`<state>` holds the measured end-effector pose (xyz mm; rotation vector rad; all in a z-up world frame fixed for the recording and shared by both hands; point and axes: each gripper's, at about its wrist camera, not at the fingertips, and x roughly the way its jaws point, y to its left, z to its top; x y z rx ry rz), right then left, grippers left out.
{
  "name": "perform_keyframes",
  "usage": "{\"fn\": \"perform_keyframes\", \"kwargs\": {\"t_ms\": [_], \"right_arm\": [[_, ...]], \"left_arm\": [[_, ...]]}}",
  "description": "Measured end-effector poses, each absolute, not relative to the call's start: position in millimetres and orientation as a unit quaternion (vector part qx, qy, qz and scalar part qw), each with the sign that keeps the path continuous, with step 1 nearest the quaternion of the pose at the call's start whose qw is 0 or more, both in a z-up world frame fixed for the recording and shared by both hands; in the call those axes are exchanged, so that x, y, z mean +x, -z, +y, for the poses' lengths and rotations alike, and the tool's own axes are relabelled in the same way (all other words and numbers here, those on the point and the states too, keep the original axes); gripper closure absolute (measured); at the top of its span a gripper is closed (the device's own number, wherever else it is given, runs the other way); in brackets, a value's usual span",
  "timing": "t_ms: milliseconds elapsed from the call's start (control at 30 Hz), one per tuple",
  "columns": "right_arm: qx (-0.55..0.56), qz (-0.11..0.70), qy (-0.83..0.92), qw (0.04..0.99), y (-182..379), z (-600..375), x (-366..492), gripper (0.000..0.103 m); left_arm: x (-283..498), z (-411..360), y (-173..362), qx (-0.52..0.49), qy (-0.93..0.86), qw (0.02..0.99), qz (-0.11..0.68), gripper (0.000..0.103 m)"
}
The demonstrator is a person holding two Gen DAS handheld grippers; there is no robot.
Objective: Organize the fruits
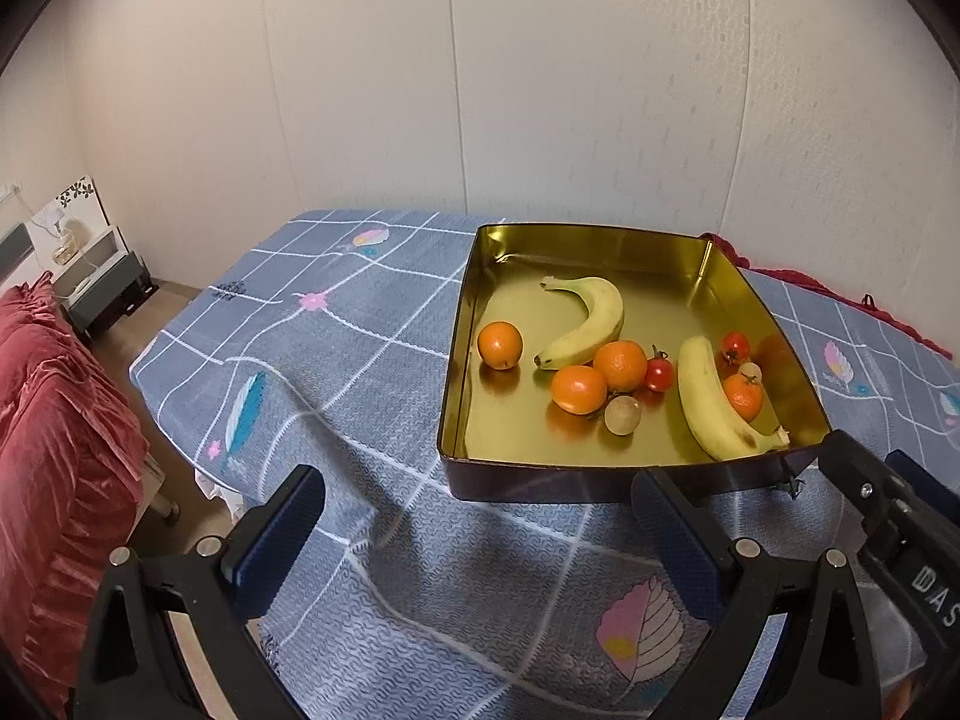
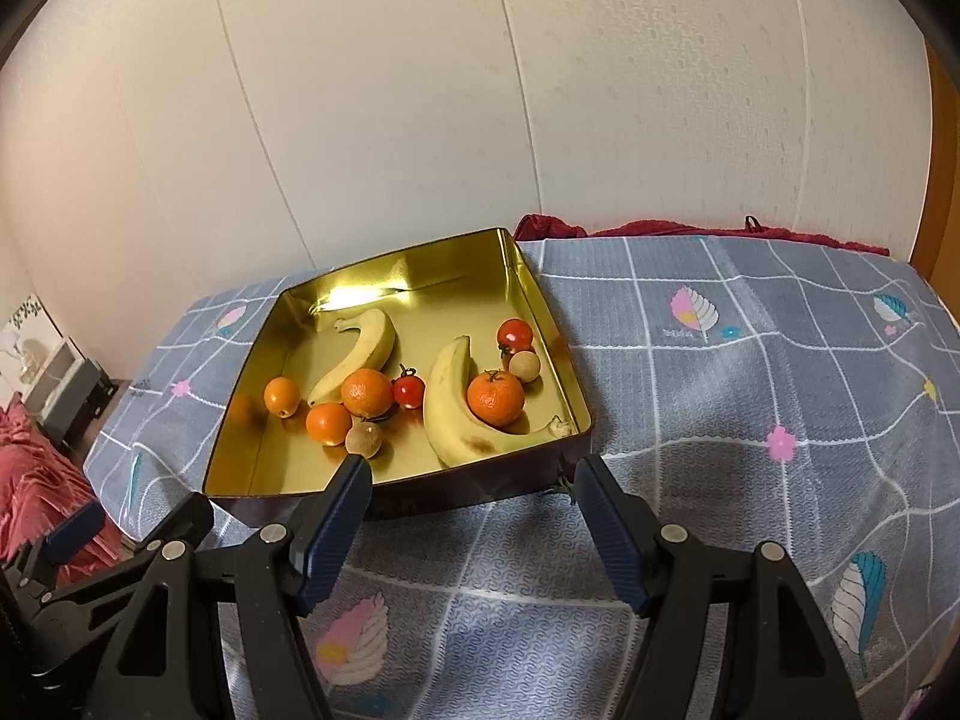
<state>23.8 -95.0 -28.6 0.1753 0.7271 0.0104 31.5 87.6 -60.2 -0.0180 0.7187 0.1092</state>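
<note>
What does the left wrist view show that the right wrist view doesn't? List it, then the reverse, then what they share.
Only the left wrist view: the open left gripper head-on, and more of the ruffled red fabric.

Only the right wrist view: the open right gripper head-on, and the wooden edge at far right.

Both: the gold-lined rectangular metal tin holding two yellow bananas, oranges, red tomatoes, on the blue-grey checked cloth.

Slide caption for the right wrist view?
Open right claw before a gold tin of bananas, oranges and tomatoes on a checked cloth.
</note>
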Motion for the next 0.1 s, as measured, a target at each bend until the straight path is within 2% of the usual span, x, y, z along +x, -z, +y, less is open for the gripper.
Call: {"fn": "perform_keyframes", "kwargs": {"t_ms": [100], "right_arm": [[0.088, 0.351, -0.003, 0.932, 28.0, -97.9, 24.5, 0.031]], "left_arm": [[32.5, 85.1, 59.8, -0.002, -0.059, 0.937, 0.346, 0.0]]}}
